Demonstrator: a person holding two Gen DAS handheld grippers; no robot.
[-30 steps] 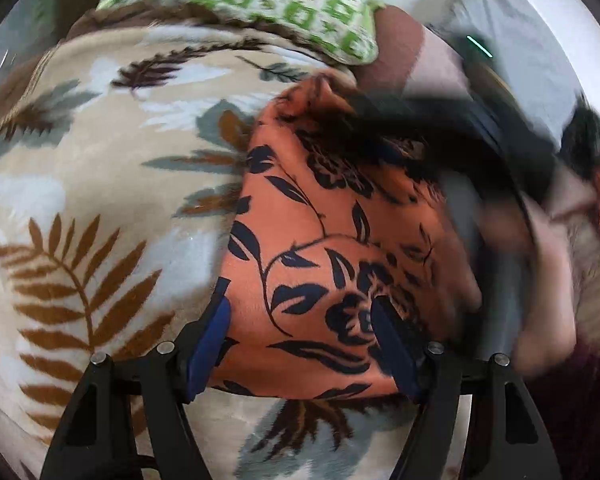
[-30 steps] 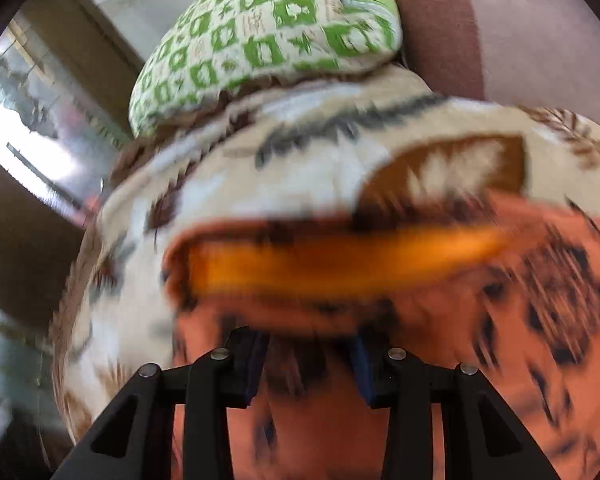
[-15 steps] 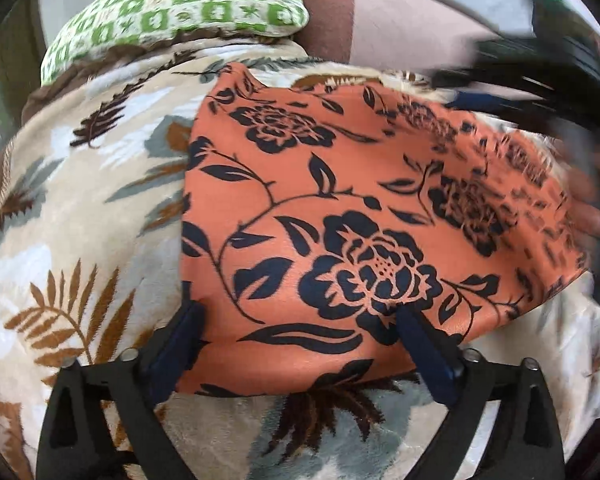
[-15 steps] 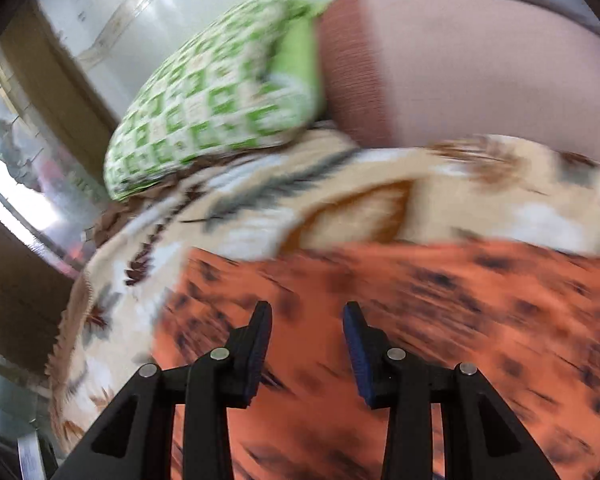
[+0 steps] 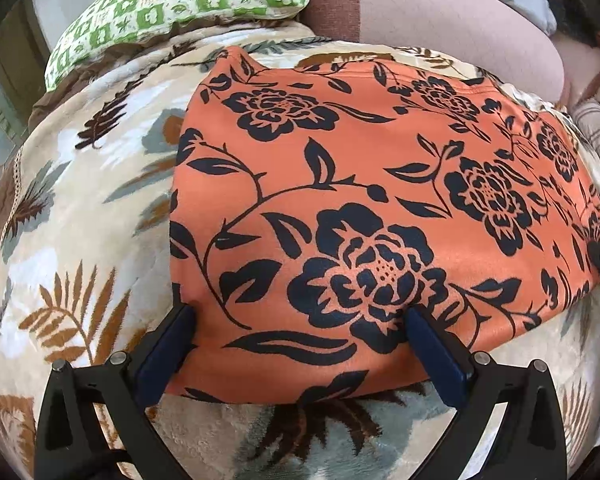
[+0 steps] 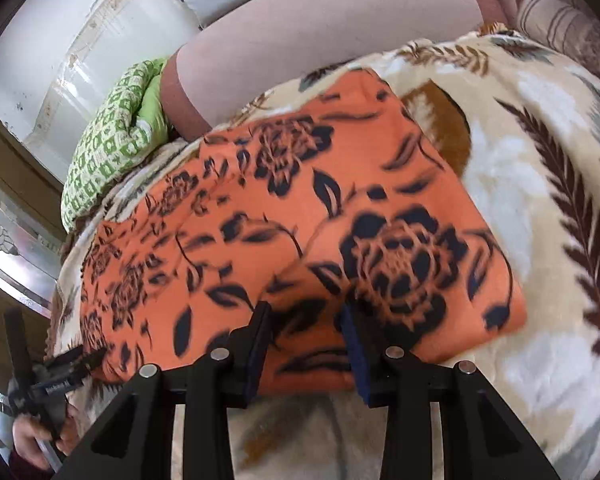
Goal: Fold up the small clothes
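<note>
— Where is the cloth (image 5: 340,184)?

— Flat on the blanket (image 5: 92,208), long axis running from my left gripper (image 5: 300,336) to my right gripper (image 6: 306,332), short edge toward the pillow (image 5: 180,0).

— Your 2 grippers?

— Left jaws opening wide, straddling the near edge. Right looks parted, gripping nothing, though it's blurred.

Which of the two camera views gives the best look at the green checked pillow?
The left wrist view: the green checked pillow lies sharp and nearly whole at the top, its pattern clear. The right wrist view shows it smaller, bunched at the left and partly tucked behind the blanket.
</note>
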